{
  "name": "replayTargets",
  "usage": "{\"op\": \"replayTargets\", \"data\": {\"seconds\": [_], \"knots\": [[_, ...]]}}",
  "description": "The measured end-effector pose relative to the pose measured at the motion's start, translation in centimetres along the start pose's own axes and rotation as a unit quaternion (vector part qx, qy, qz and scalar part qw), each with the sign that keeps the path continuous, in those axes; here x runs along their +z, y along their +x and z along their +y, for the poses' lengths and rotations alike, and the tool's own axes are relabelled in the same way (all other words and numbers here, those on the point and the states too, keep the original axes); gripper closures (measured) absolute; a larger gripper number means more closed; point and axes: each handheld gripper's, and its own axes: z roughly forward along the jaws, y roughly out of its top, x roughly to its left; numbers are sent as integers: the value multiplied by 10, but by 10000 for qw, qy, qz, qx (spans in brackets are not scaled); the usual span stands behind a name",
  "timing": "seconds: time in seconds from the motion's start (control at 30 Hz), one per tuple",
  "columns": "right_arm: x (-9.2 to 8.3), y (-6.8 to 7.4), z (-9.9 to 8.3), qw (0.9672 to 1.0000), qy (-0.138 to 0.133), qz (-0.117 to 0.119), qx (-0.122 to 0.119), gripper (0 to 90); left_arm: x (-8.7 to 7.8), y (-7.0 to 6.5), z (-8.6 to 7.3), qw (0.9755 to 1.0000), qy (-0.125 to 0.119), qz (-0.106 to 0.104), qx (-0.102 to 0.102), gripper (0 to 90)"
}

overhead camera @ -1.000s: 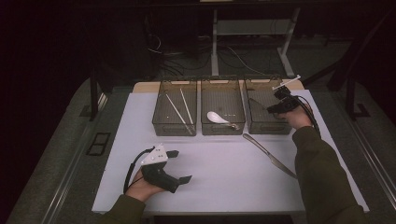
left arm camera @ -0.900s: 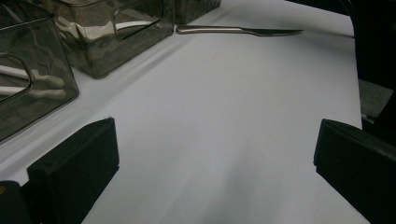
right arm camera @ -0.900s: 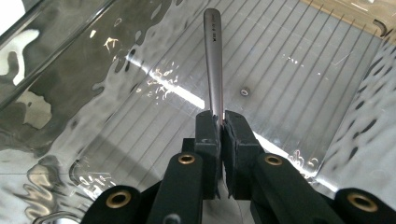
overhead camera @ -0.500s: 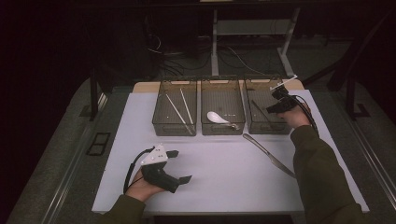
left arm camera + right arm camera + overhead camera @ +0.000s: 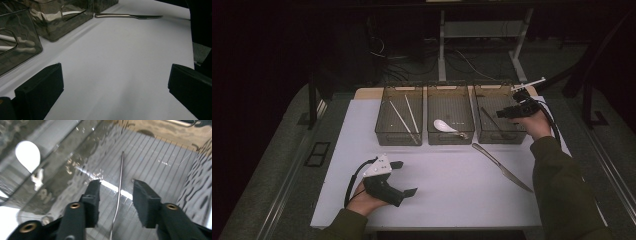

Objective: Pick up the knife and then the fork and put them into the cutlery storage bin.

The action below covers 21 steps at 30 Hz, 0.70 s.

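Observation:
My right gripper (image 5: 506, 114) hovers over the right clear bin (image 5: 499, 137). Its jaws have just been opening and now stand apart. In the right gripper view, a thin metal utensil (image 5: 120, 177) lies on the ribbed bin floor below the gap of the right gripper (image 5: 116, 187), with neither pad on it. The high view shows that utensil (image 5: 492, 119) as a dark line inside the bin. My left gripper (image 5: 406, 177) rests on the white table at the front left, open and holding nothing. In its own view the left gripper (image 5: 115, 77) has bare table between the jaws.
A steel knife (image 5: 501, 167) (image 5: 128, 16) lies on the table in front of the right bin. The middle bin (image 5: 449, 139) holds a white spoon (image 5: 443, 125) (image 5: 28, 155). The left bin (image 5: 384, 132) holds chopsticks (image 5: 404, 117).
The right hand has barely shifted above the right bin. The left hand and the knife have kept still.

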Motion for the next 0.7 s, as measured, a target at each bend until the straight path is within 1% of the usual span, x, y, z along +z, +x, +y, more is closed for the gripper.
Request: {"op": "replayTargets", "data": {"seconds": [0.03,0.1,0.2,0.23,0.37,0.53,0.67,0.7], "knots": [[-3,1,0,10000,-35,40,35,518,0,0,0,10000,4,-1,7,0],[-8,2,-1,9999,-108,70,18,487,0,0,0,10000,11,2,7,0],[-17,4,-4,9996,-267,77,-68,451,0,0,0,10000,19,6,12,0],[-19,5,-5,9994,-317,71,-88,441,0,0,0,10000,19,8,12,0],[-32,8,-11,9984,-521,184,-150,422,0,0,0,10000,26,12,16,0],[-48,16,-20,9968,-700,315,-220,437,0,0,0,10000,26,13,10,0],[-63,25,-30,9953,-849,372,-288,507,1,0,0,10000,31,14,6,0],[-65,27,-32,9948,-873,430,-306,526,1,0,0,10000,37,18,7,0]]}}
